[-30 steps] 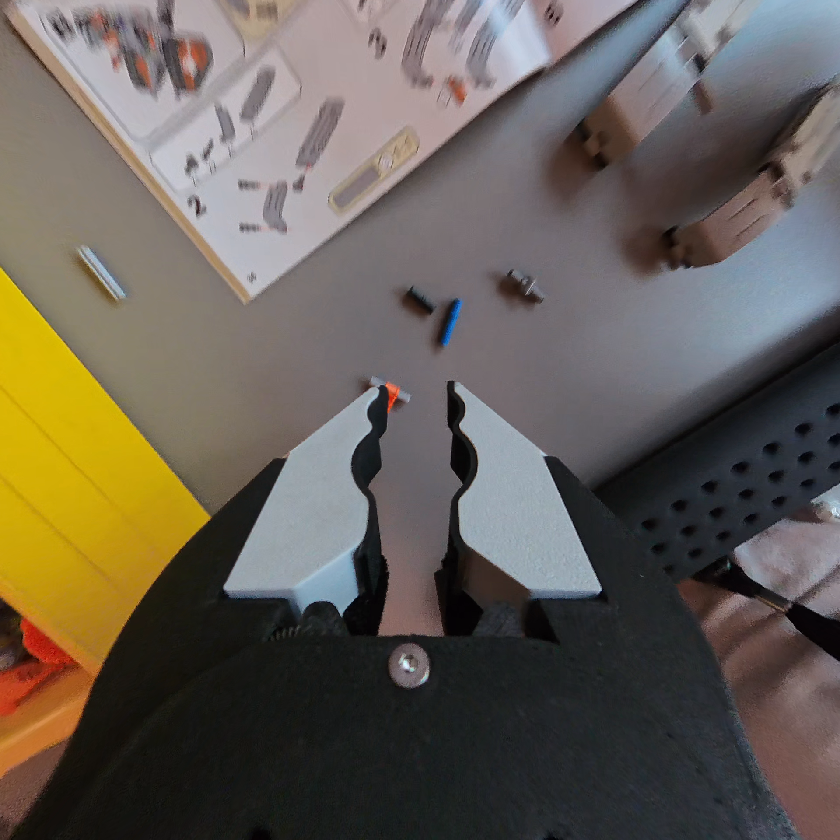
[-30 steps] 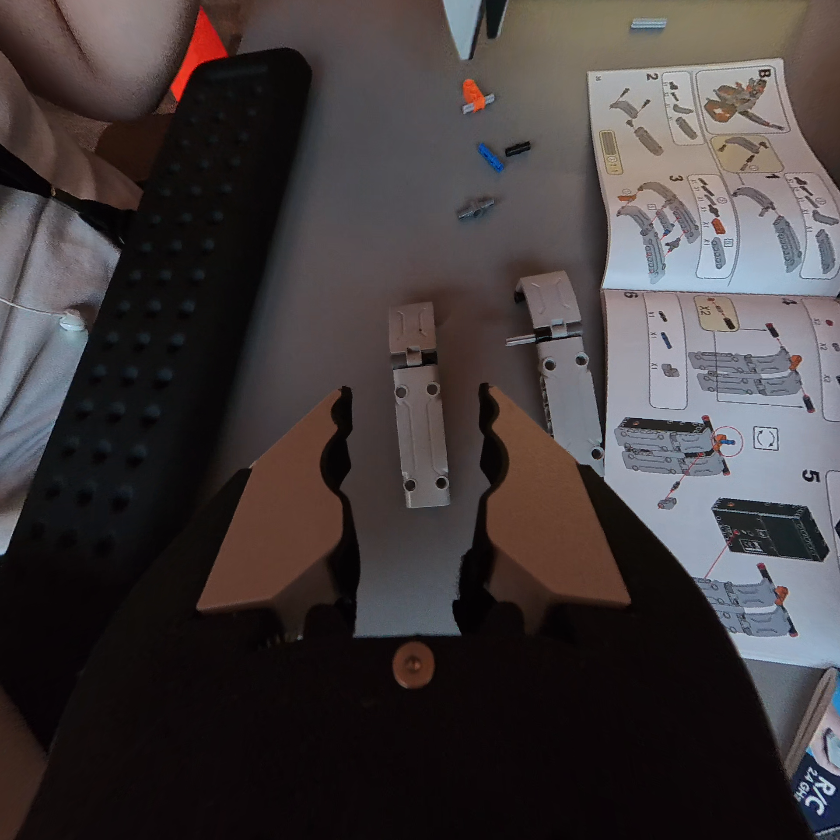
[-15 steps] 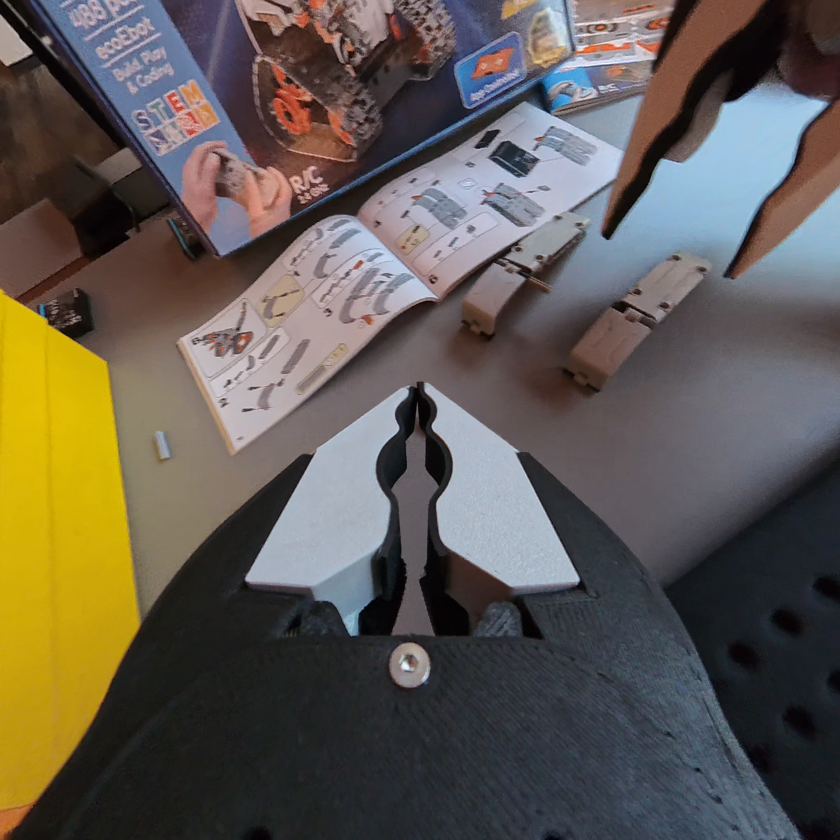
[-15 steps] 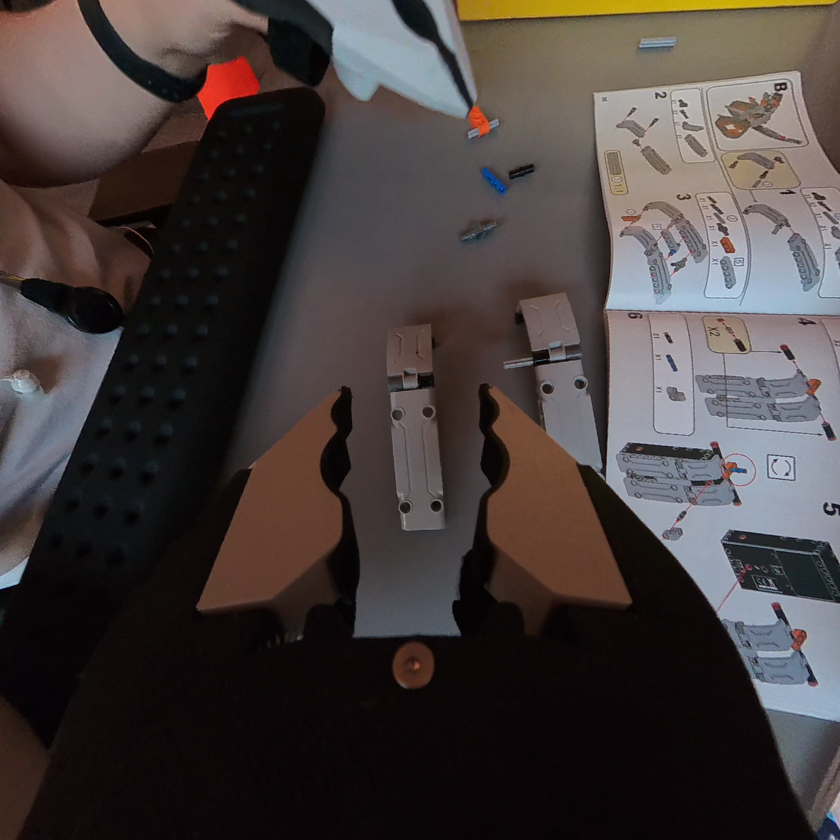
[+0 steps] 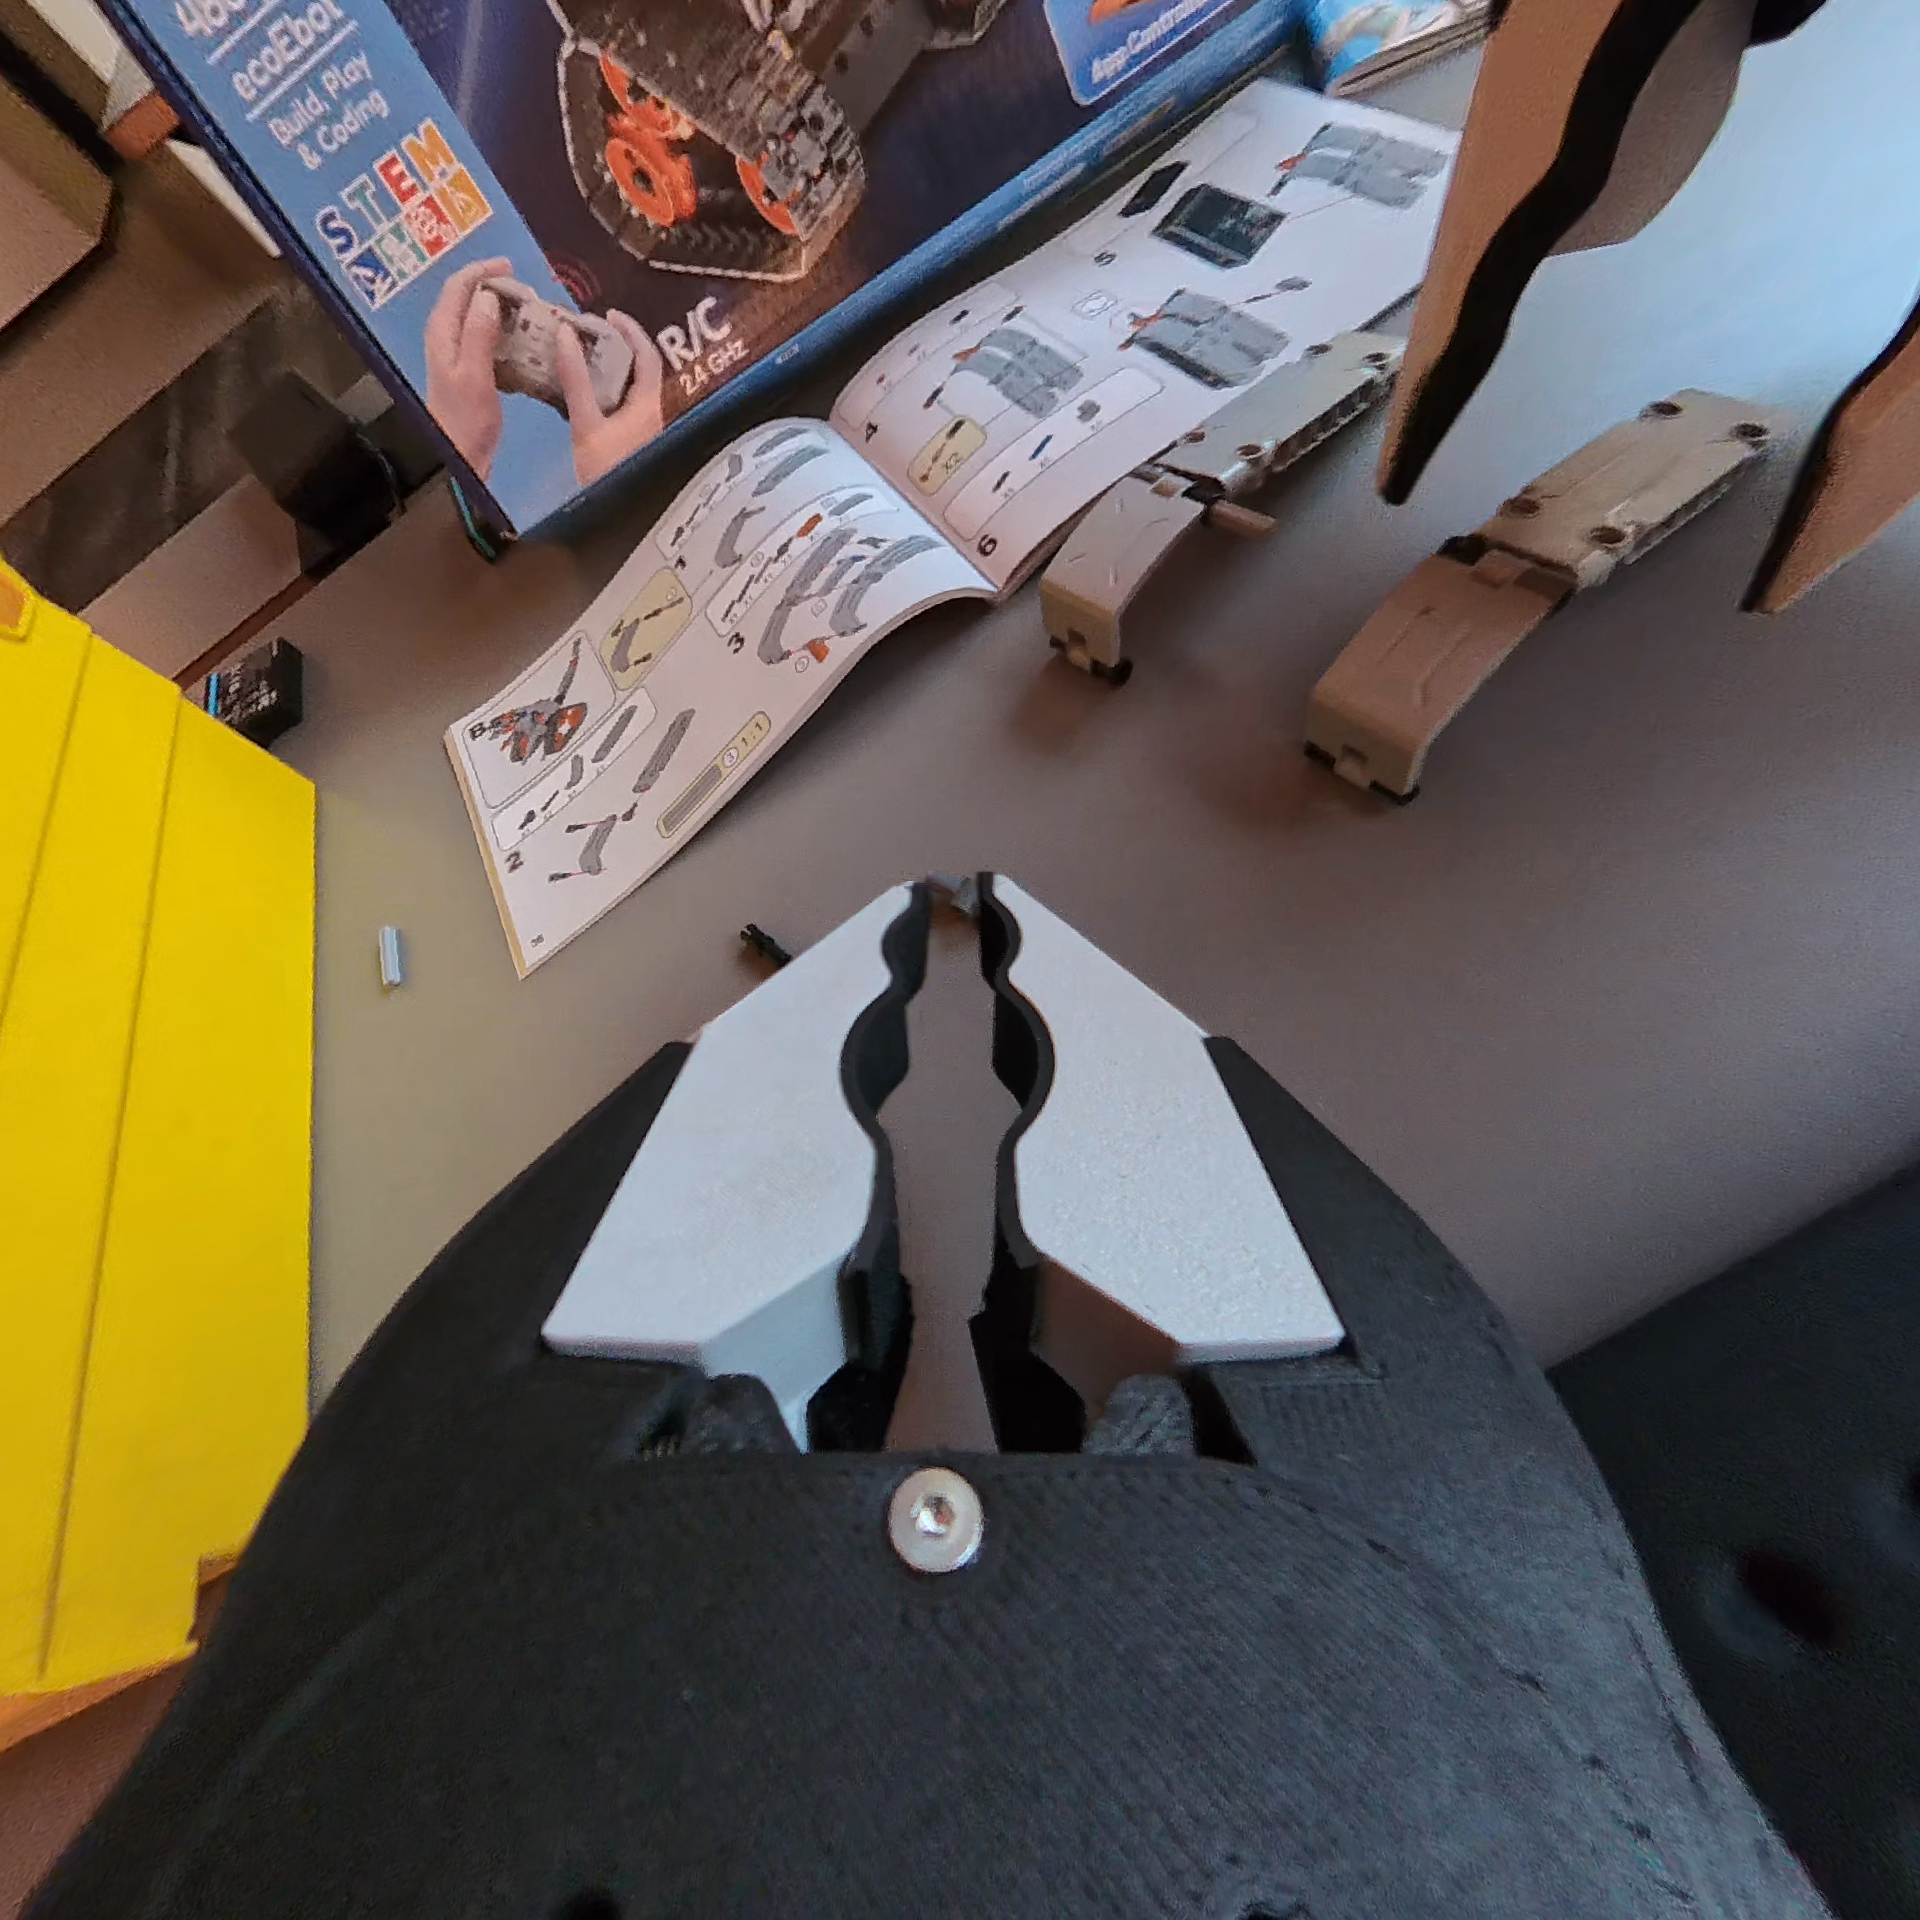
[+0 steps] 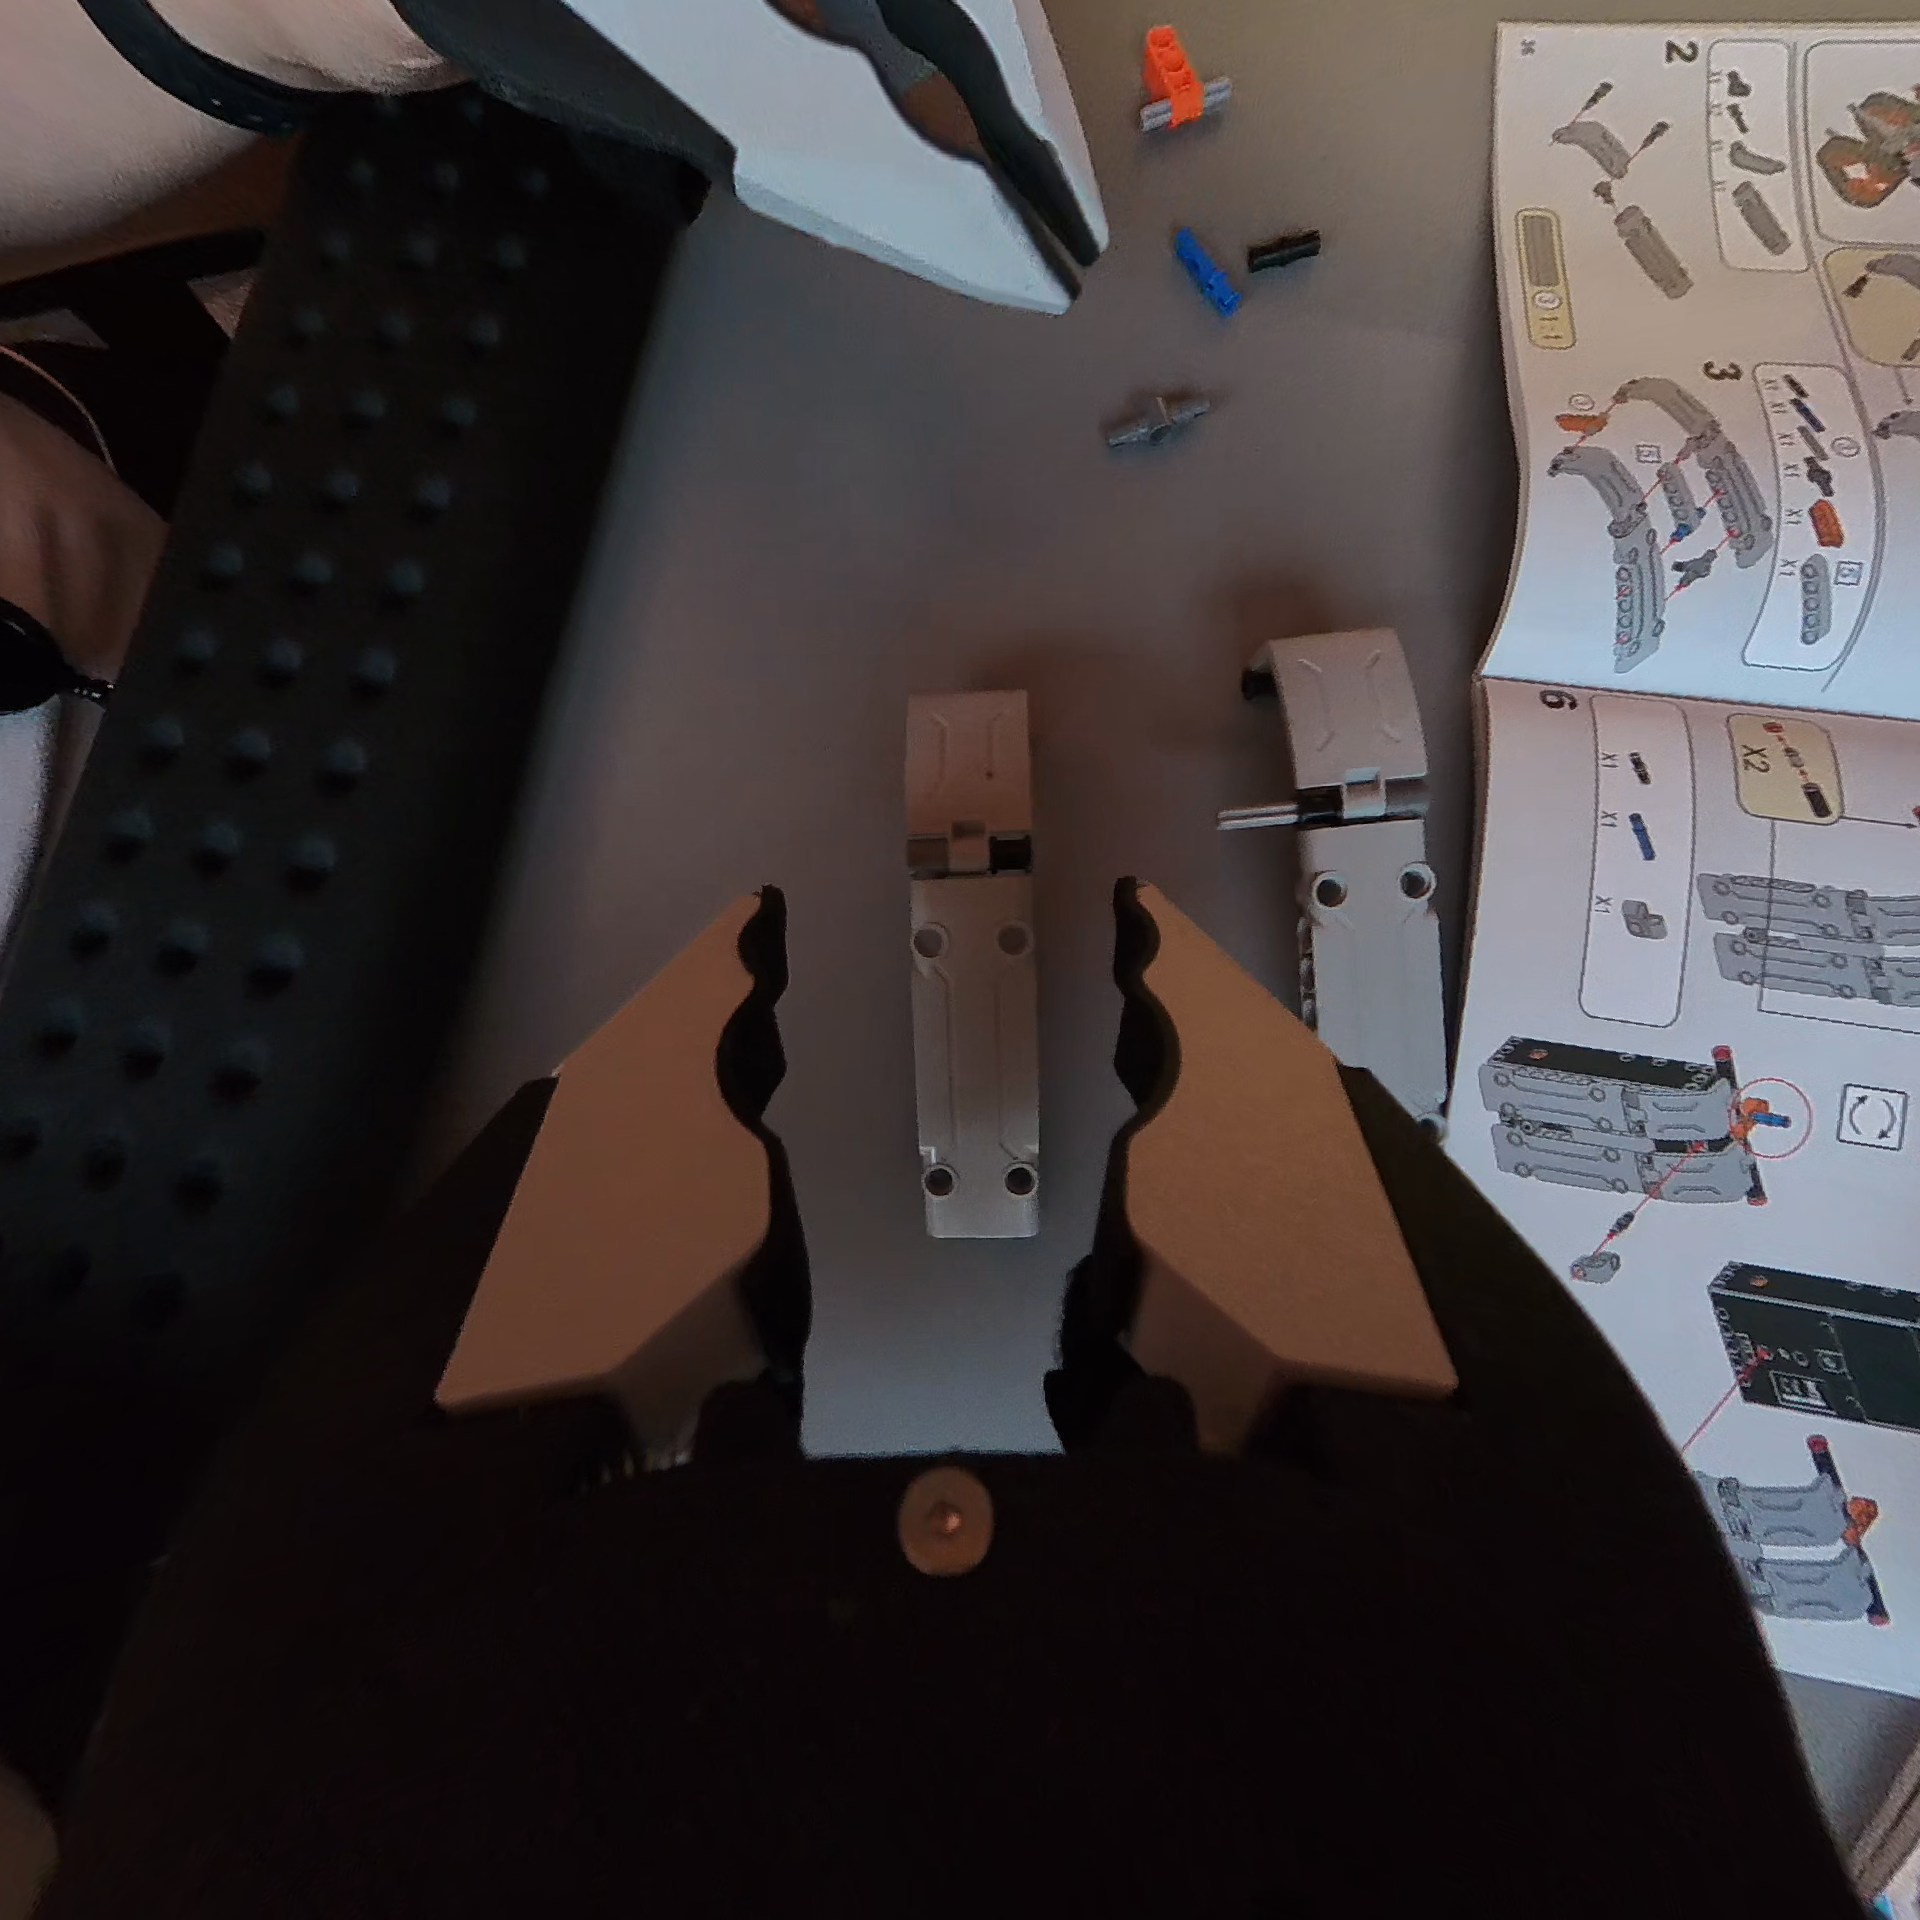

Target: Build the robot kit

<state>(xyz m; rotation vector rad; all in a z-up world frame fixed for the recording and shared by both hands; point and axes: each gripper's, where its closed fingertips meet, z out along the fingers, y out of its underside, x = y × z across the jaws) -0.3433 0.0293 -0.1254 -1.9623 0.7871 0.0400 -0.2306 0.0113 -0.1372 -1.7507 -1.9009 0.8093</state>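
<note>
My right gripper (image 6: pixel 951 904) is open, its fingers on either side of a grey hinged panel piece (image 6: pixel 971 1039) that lies flat on the grey table; it hovers above the piece. A second grey panel piece (image 6: pixel 1361 935) lies to its right. My left gripper (image 5: pixel 954 899) is almost shut, with a narrow slit at the tips and nothing in it. It also shows in the right wrist view (image 6: pixel 1070 286), just left of a blue pin (image 6: pixel 1207 272) and a black pin (image 6: pixel 1283 251). An orange and grey piece (image 6: pixel 1174 78) and a grey pin (image 6: pixel 1155 416) lie nearby.
An open instruction booklet (image 6: pixel 1714 520) lies right of the panels. A blue toy box (image 5: pixel 623 208) stands behind it. A yellow box (image 5: pixel 125 1039) is at the left. A black perforated pad (image 6: pixel 260 727) runs along the near side. A small light grey piece (image 5: pixel 391 954) lies alone. About 12 cm separates my left fingertips from my right. My right tips are about 12 cm from the grey pin (image 6: pixel 1155 416), my left tips only 4 cm.
My left gripper shut near the orange piece, tilted up, then moved toward the blue and grey pins with its tips parted a slit; the orange piece stays on the table. My right gripper moved closer to the panel.
</note>
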